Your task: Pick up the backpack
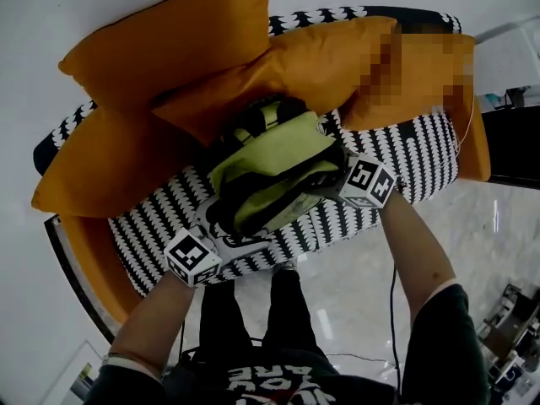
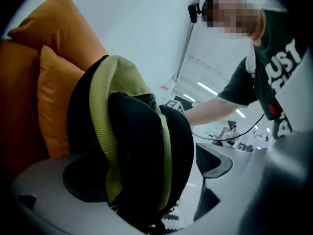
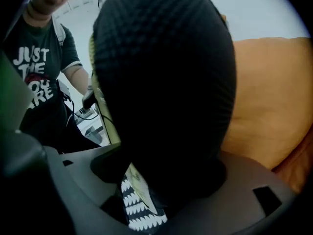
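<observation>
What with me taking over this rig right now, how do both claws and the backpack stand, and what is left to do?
Left claw: open wide, one end of the backpack between its jaws, not clamped.
Right claw: closed on the backpack's black mesh side, as far as its view shows.
The backpack, green and black, lies on the patterned seat against the orange cushions.
Done: both claws are at the backpack.
Left: close the left claw, then lift.
</observation>
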